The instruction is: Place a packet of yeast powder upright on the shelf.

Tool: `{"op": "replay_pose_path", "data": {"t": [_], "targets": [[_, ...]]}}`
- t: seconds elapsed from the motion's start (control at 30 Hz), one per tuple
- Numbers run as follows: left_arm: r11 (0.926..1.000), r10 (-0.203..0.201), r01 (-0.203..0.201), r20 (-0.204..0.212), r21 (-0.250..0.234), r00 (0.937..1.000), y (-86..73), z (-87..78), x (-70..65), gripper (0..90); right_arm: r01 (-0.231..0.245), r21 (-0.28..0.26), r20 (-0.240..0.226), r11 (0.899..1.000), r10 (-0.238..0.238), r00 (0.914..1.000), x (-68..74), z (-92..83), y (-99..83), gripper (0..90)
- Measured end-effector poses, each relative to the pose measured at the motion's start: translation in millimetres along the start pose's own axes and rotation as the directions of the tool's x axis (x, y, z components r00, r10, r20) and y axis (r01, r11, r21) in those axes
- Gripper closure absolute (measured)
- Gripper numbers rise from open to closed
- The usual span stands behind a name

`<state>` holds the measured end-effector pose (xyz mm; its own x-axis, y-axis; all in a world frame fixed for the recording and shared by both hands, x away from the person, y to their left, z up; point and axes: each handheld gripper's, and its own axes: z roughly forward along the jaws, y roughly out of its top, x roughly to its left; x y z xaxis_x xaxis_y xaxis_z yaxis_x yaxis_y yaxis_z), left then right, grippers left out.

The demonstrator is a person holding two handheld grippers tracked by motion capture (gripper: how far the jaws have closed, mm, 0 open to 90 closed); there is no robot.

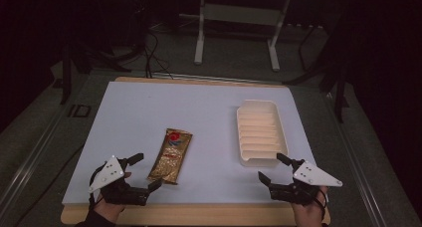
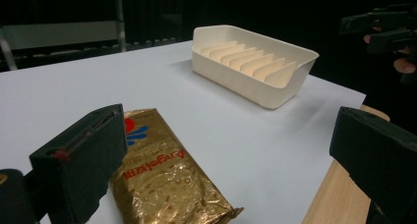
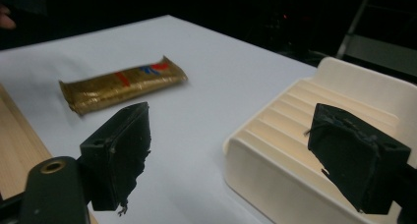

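A gold foil snack packet (image 1: 171, 156) with a red and blue logo lies flat near the front of the white board (image 1: 149, 112). A cream ribbed tray (image 1: 259, 132) stands empty to its right. My left gripper (image 1: 146, 171) is open at the front left, its jaws wide on either side of the packet's (image 2: 162, 180) near end without touching it. My right gripper (image 1: 272, 168) is open at the front right, just before the tray's (image 3: 305, 150) near corner, with nothing between its jaws. The packet (image 3: 123, 84) lies farther off in the right gripper view.
The white board rests on a wooden table whose edge (image 1: 199, 214) shows at the front. A white metal desk frame (image 1: 239, 28) and cables stand on the grey floor behind. Dark surroundings close in on both sides.
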<state>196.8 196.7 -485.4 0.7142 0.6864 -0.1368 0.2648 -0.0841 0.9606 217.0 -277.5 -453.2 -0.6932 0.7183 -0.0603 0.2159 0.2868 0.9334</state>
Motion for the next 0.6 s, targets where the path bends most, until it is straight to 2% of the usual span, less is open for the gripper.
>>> {"op": "replay_pose_path", "data": {"t": [0.1,0.2,0.27,0.33,0.4,0.5,0.53,0.6], "targets": [[0.9997,-0.018,0.018,-0.002,-0.015,0.9998,0.0,-0.5,1.8,1.6,-0.003,0.013,-0.002,1.000,0.003,1.0000,1.2,0.7,-0.1,16.1],[0.9994,0.004,-0.004,-0.003,-0.035,1.0000,-0.8,-0.1,1.8,1.6,0.004,0.016,0.015,1.000,-0.005,0.9999,4.7,1.8,0.5,16.1],[0.9996,0.005,-0.005,0.007,-0.026,1.0000,-0.5,0.9,1.3,1.6,-0.009,0.015,0.005,1.000,0.009,0.9999,6.0,2.8,1.0,14.0],[0.9998,0.011,-0.011,0.008,-0.016,0.9999,-0.4,1.8,-0.2,1.6,0.004,0.017,-0.008,1.000,-0.004,1.0000,7.2,3.0,1.2,14.1],[0.9999,0.005,-0.004,0.027,-0.011,0.9996,0.1,2.8,-1.9,1.6,0.011,0.017,-0.018,1.000,-0.010,0.9998,9.6,3.3,1.8,14.0],[0.9999,0.012,-0.011,0.033,-0.004,0.9994,2.5,3.4,-5.3,1.8,0.021,0.018,-0.015,1.000,-0.021,0.9997,11.3,3.8,2.6,14.0],[0.9999,-0.011,0.010,0.068,0.013,0.9976,4.7,4.4,-6.3,2.7,0.018,0.016,-0.021,1.000,-0.018,0.9996,13.2,4.3,2.8,14.0],[0.9996,-0.017,0.015,0.079,0.022,0.9967,5.6,4.9,-7.8,3.1,0.019,0.015,-0.028,1.000,-0.019,0.9994,13.6,4.4,3.1,13.9]]}}
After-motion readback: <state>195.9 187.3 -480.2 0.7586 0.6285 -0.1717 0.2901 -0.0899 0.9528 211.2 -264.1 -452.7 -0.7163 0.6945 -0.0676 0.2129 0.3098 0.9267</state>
